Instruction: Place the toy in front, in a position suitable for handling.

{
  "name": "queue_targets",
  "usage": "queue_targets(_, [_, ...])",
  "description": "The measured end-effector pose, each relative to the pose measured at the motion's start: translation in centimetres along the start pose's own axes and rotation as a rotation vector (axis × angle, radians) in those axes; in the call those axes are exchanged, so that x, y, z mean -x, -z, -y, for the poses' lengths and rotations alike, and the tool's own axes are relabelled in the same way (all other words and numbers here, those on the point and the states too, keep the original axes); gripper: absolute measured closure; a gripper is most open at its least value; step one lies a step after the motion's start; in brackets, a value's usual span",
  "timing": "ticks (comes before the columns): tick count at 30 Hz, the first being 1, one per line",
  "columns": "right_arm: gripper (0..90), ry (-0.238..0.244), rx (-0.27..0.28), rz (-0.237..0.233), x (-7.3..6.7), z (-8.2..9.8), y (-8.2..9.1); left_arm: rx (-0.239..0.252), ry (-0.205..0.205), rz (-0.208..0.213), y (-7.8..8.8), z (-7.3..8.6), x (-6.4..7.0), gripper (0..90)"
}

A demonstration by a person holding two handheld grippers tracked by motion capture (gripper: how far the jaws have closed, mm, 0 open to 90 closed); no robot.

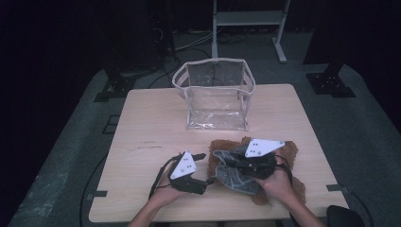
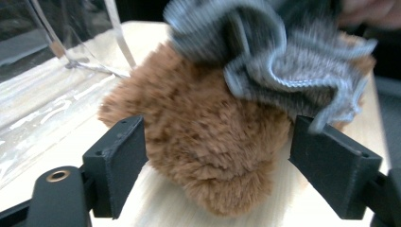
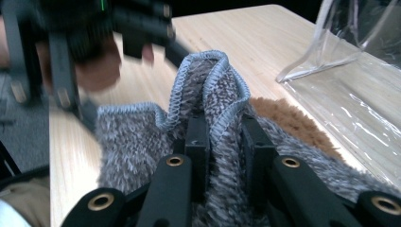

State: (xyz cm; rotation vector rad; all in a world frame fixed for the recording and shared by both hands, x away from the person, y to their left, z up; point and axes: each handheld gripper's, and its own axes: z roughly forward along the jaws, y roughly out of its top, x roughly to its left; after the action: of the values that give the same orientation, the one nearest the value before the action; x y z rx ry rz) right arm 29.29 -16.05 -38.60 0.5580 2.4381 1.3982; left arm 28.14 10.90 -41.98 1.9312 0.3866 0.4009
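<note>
Right gripper view: right gripper (image 3: 218,137) pinches a fold of grey towel (image 3: 142,142) over brown fuzzy cloth (image 3: 288,118), likely to lift it. Left gripper (image 1: 204,168), at towel's 9 o'clock, stands wide, holding nothing; clear bag (image 1: 215,94) waits open at 12 o'clock.

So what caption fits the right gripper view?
Right gripper pinching a grey cloth fold beside a clear bag.

Dark lab, metal stand (image 1: 246,19), floor cables (image 1: 189,45)
</note>
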Motion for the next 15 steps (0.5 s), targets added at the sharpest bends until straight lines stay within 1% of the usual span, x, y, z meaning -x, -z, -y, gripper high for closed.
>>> queue_targets(3, [75.7,0.027,-0.004,-0.026,-0.4,0.8,0.0,0.026,0.012,-0.016,1.1,-0.3,-0.5,16.5])
queue_targets(4, [75.7,0.027,-0.004,-0.026,-0.4,0.8,0.0,0.026,0.012,-0.016,1.1,-0.3,-0.5,16.4])
queue_targets(5, [75.7,0.053,-0.01,-0.031,-0.9,1.4,0.3,0.039,0.02,-0.027,1.5,-0.5,-0.7,15.5])
queue_targets(8, [75.6,0.099,-0.025,-0.025,-1.6,2.3,0.7,0.051,0.019,-0.035,1.8,-0.9,-0.8,15.3])
queue_targets(13, [75.6,0.15,-0.082,-0.002,-2.4,3.4,1.5,0.053,0.004,-0.041,1.7,-1.1,-0.8,15.4])
queue_targets(15, [75.6,0.162,-0.084,0.002,-2.8,3.4,1.4,0.054,0.004,-0.038,1.7,-1.1,-0.8,15.3])
